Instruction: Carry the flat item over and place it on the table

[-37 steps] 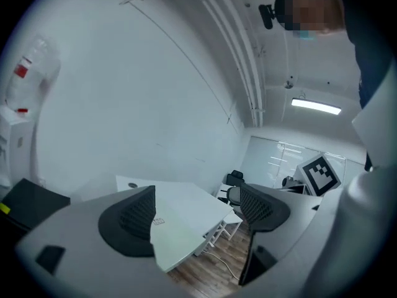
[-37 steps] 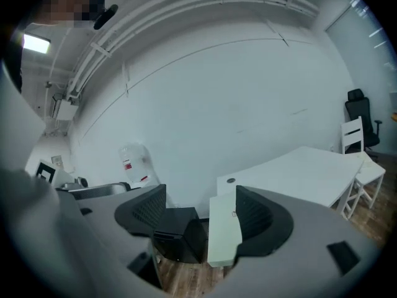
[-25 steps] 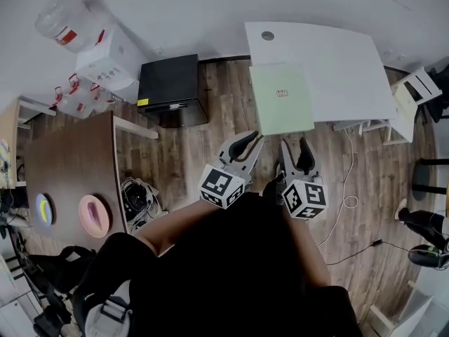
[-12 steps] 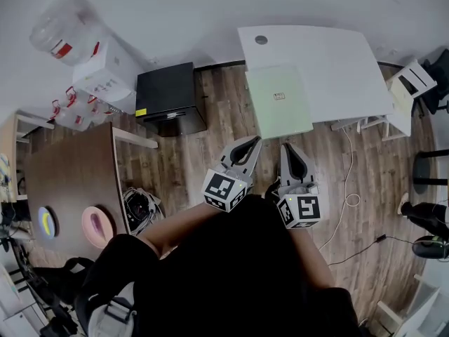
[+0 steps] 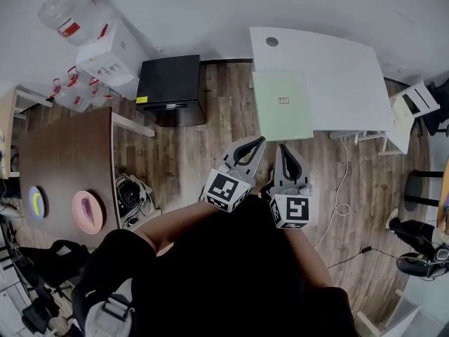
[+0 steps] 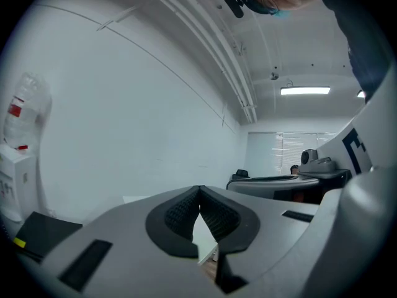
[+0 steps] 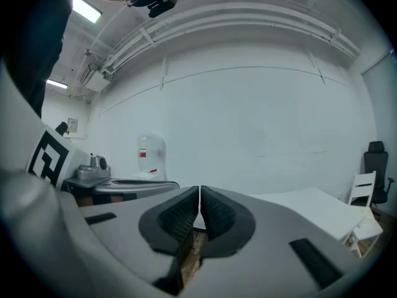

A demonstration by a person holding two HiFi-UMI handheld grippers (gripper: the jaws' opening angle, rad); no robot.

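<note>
Because neither tool has anything to carry, the left gripper [image 5: 259, 142] is pinched fully together on nothing, and the right gripper [image 5: 283, 149] beside it likewise, both held close to the body; the pale green flat item [image 5: 283, 104] lies ahead on the white table [image 5: 340, 69], well apart, seemingly already placed

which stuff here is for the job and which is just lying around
For the job: pale green flat sheet on the white table; left gripper and right gripper, both shut and empty.
Lying about: pink plate on the brown table, black cabinet, water dispenser, cable bundle on the floor.
</note>
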